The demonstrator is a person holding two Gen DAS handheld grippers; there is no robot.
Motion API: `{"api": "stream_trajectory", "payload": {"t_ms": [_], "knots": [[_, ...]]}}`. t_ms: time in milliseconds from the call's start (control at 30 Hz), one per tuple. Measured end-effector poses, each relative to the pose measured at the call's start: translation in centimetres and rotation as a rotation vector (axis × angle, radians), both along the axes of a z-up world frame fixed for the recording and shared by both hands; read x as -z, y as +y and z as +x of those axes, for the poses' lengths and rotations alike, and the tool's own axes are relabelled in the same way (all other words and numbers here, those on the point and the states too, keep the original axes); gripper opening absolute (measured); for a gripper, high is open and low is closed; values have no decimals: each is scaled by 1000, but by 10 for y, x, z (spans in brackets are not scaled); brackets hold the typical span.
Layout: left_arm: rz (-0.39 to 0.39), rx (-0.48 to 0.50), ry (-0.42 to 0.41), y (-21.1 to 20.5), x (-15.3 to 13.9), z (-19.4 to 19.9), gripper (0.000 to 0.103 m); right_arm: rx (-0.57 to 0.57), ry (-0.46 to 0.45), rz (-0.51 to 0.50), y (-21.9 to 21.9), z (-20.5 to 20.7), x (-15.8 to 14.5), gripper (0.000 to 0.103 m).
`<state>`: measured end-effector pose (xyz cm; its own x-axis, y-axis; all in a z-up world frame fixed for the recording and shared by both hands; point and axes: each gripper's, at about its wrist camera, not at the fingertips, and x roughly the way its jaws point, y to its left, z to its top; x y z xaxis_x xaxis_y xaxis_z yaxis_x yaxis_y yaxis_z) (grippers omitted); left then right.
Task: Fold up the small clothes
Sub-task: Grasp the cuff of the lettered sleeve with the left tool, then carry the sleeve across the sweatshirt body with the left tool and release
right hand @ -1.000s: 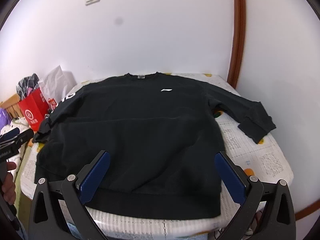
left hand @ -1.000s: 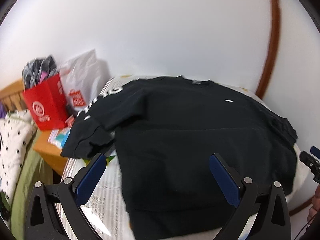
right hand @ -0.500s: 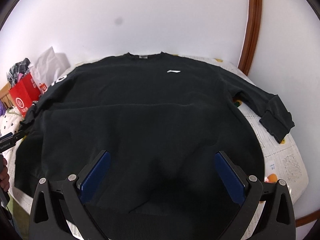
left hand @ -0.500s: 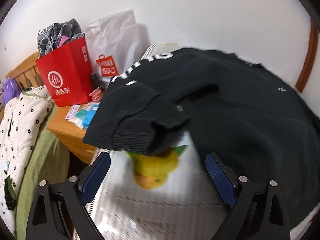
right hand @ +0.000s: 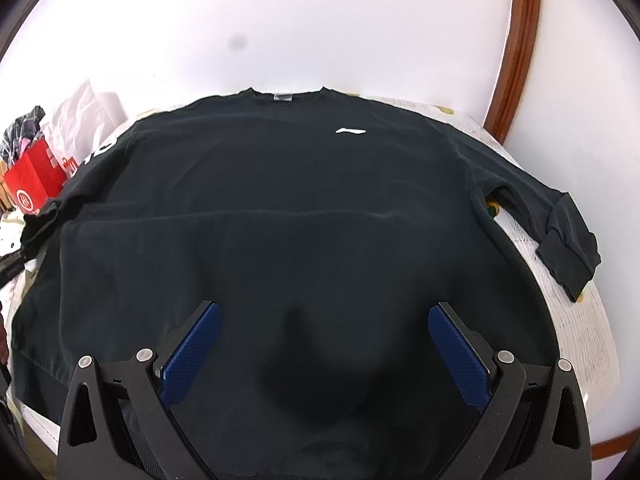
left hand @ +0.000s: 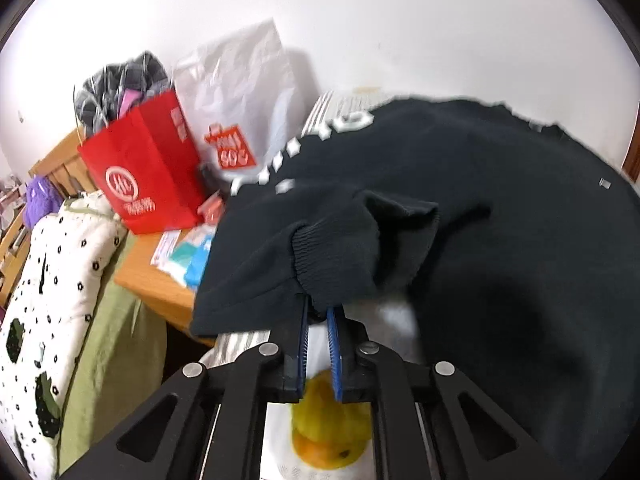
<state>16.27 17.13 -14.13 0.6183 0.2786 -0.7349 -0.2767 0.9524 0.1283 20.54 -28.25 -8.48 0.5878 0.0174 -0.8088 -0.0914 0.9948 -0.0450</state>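
A black sweatshirt point(right hand: 280, 184) with a small white chest logo lies flat and face up on the table, collar at the far side. In the left wrist view the sweatshirt point(left hand: 500, 220) fills the right half. My left gripper point(left hand: 318, 312) is at the left sleeve's ribbed cuff point(left hand: 332, 264); its jaws are closing, the blue pads nearly together and pinching the cuff's edge. My right gripper point(right hand: 324, 312) hovers wide open over the lower middle of the body, with nothing between its fingers. The right sleeve point(right hand: 568, 240) lies stretched out to the right.
A red paper bag point(left hand: 148, 176) and a white plastic bag point(left hand: 240, 92) stand on a wooden nightstand point(left hand: 156, 280) left of the table. Dotted white bedding point(left hand: 52, 280) lies further left. The table cover point(left hand: 328, 432) has a fruit print. A brown door frame point(right hand: 516, 40) rises at right.
My left gripper swung left and down to the sleeve cuff and its jaws went from wide open to pinched on it. My right gripper sank closer over the sweatshirt, still open.
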Motion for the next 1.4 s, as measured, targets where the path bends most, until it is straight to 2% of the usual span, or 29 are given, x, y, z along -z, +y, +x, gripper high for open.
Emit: {"api": "stream_trajectory", "payload": {"t_ms": [67, 333, 533, 700, 733, 767, 833, 1033, 1200, 1400], "knots": [[5, 15, -30, -9, -15, 5, 8, 2, -4, 12, -5, 2, -2, 102], [-78, 125, -107, -64, -65, 38, 8, 28, -31, 56, -38, 2, -11, 102], [-73, 249, -132, -140, -88, 70, 7, 81, -52, 96, -77, -2, -16, 102], [-59, 358, -130, -213, -88, 95, 7, 124, -53, 88, -110, -9, -12, 102], [-64, 381, -125, -228, -86, 99, 6, 131, -51, 88, -117, -11, -11, 102], [-71, 403, -121, -241, -85, 103, 1, 142, -49, 88, -125, -13, -9, 102], [-94, 451, -112, -265, -81, 109, 1, 160, -45, 88, -136, -15, -7, 102], [-72, 559, -71, -333, -57, 116, 1, 202, -22, 81, -160, -18, 3, 102], [-79, 557, -53, -334, -50, 112, 1, 186, -19, 80, -156, -14, 3, 102], [-114, 470, -45, -286, -51, 107, 2, 117, -31, 90, -120, -1, -6, 102]]}}
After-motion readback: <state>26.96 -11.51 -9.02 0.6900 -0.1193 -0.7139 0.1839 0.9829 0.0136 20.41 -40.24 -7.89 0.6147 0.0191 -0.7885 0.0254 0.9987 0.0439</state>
